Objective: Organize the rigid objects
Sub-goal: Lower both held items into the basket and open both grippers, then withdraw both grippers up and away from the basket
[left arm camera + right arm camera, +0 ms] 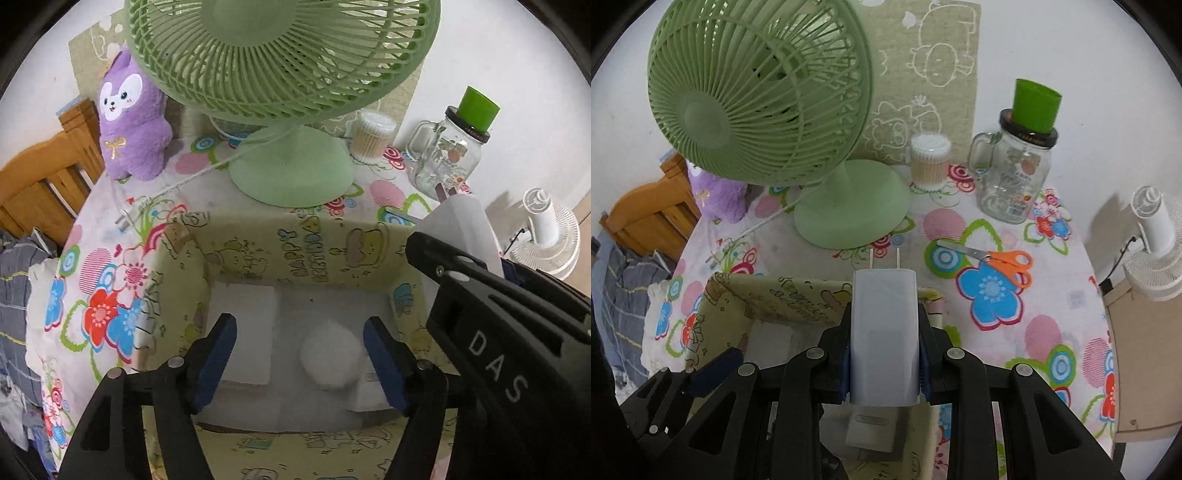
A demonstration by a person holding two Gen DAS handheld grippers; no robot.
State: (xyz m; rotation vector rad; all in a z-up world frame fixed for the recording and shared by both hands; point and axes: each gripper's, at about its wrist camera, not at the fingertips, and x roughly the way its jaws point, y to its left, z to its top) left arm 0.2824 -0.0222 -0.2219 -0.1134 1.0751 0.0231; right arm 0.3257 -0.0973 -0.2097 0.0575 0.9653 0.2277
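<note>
Right gripper (884, 363) clamped on a white plug adapter (884, 325), blue-padded fingers (843, 373) pressing its two long sides; the adapter's two prongs point away toward the far side, and its body stands over the right end of a yellow cartoon-print box (295, 240). Left gripper (300, 363) is over the box's open top, fingers (216, 363) spread wide with nothing pressed between them. Below and between those fingers, on the box's pale floor, sits a white crinkled bundle (330, 356), apart from both pads; a flat white slab (243, 325) lies at the left of the floor, just beside the left finger in view. Box rests on a floral tabletop (990, 291). Far of the box: green desk fan (761, 96). Right of the box on the tabletop: orange-handled scissors (997, 260). Farther right: glass jar (1015, 177) topped with a green cup (1034, 107).
</note>
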